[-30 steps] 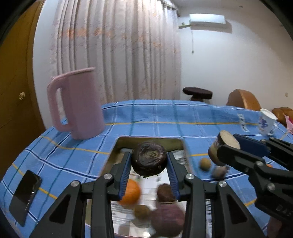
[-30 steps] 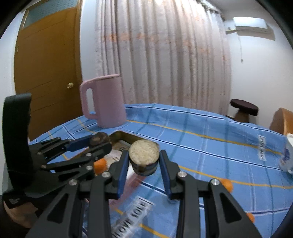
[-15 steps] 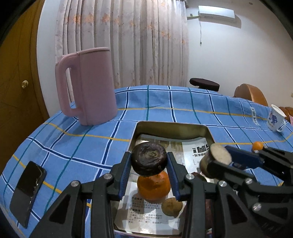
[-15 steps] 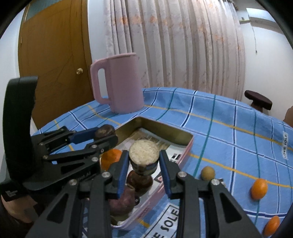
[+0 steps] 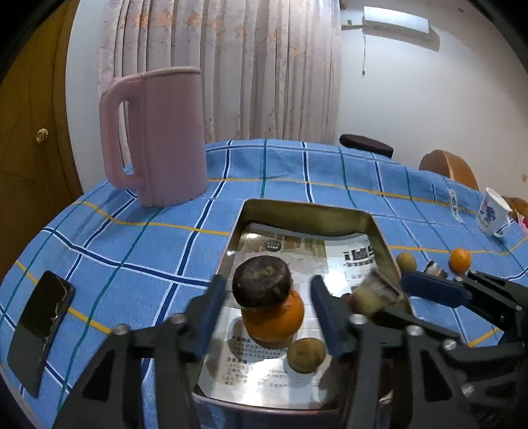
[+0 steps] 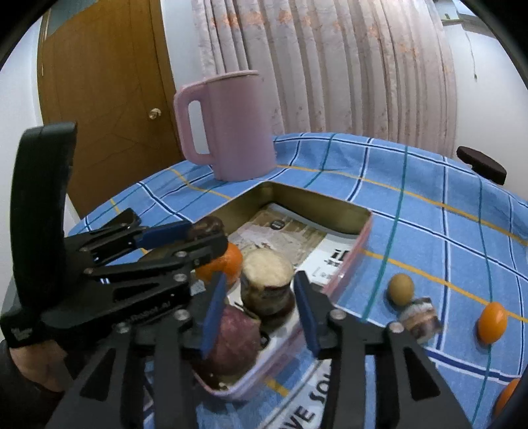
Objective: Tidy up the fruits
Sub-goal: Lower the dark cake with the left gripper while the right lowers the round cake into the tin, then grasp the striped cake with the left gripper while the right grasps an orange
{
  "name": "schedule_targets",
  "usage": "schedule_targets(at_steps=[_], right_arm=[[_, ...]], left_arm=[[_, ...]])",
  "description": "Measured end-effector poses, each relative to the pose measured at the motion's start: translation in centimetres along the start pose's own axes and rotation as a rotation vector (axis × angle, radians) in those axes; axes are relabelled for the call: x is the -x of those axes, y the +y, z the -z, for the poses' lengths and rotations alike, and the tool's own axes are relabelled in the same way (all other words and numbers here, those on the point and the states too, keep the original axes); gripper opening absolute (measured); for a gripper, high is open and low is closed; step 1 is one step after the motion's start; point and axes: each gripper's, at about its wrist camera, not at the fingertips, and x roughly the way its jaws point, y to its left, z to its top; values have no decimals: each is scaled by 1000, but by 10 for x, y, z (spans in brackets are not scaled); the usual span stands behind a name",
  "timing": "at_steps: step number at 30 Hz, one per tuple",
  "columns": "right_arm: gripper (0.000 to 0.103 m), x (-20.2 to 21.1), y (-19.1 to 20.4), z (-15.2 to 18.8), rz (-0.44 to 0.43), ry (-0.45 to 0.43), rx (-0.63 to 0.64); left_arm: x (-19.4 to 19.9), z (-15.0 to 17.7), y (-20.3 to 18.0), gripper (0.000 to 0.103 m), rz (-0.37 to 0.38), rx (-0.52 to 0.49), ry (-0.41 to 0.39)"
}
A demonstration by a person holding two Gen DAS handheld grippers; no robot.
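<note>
While both jaws have just been opening, our left gripper (image 5: 267,290) frames a dark fruit (image 5: 262,285) atop the orange (image 5: 274,318) at lower centre; our right gripper (image 6: 260,305) brackets a cut-topped fruit (image 6: 267,283), unpinched, inside the tray (image 6: 316,206).

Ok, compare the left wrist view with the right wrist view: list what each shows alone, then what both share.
Left wrist only: black phone on the blue checked tablecloth, white printed cup, wall air conditioner.
Right wrist only: large reddish-purple fruit in the metal tray's near corner.
Both: pink plastic jug, the tray, big orange fruit, the open left gripper and open right gripper.
</note>
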Motion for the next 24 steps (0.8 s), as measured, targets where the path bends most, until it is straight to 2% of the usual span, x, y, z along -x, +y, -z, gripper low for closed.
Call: schedule_targets(at_steps=[1,2,4,6,9,12,17,24], right_arm=[[55,5,-3,1,5,-6,-13],[57,11,-6,1,11,-14,-24],[65,23,-11,3,18,-37,-27],[67,38,-16,7,58,-48,-15],[67,63,-31,17,148,-61,-14],[67,87,-57,28,280,-61,-33],[67,118,-107,49,473,-40,-122],[67,128,-140,65,522,23,-222]], left_arm=[[3,0,-1,74,-5,4,-10],[5,0,-3,76,-4,9,-17],[8,-1,-6,76,16,10,-25],[13,-1,-11,76,23,7,-34],[20,-1,-26,76,59,1,-51],[23,-2,-44,76,85,-24,-51],[26,-3,-79,76,122,-75,-52],[12,0,-125,76,160,-152,-12]])
